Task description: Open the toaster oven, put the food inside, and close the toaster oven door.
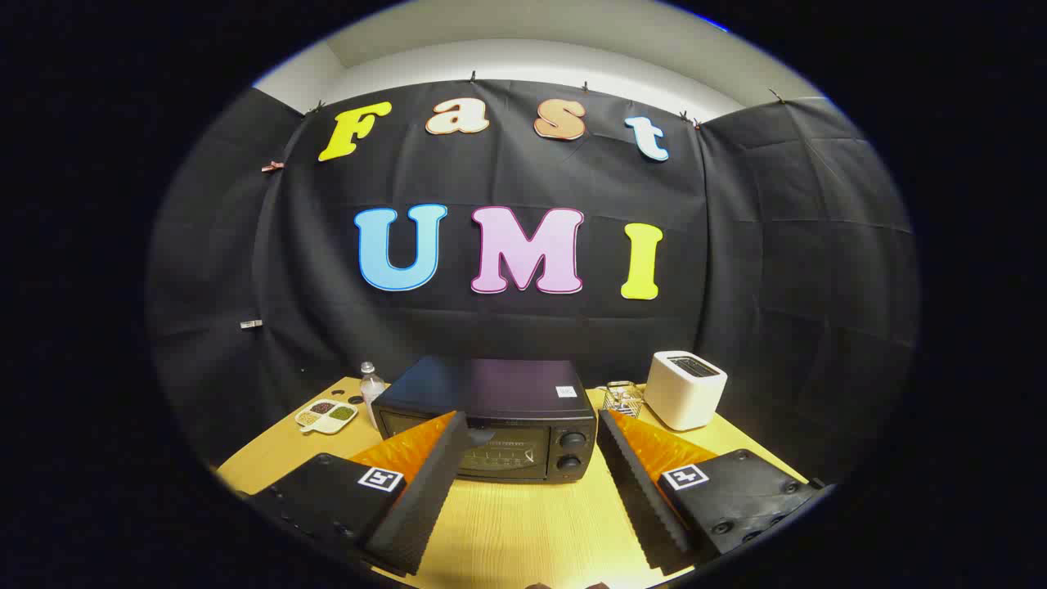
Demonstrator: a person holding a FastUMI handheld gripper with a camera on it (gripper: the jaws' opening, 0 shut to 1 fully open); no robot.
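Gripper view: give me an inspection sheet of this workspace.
Surface: wooden table, bare ahead of the fingers.
Job's things: toaster oven, door closed, beyond the fingers; food cannot be told.
Clutter: white toaster, wire rack, bottle, divided dish.
Grippers: tool open, holding nothing, fingers framing the oven.
Cables: nothing seen.
Surroundings: black cloth wall behind the table.

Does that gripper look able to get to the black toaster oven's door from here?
Probably yes: the open gripper faces the closed black toaster oven, with only bare wooden table between.
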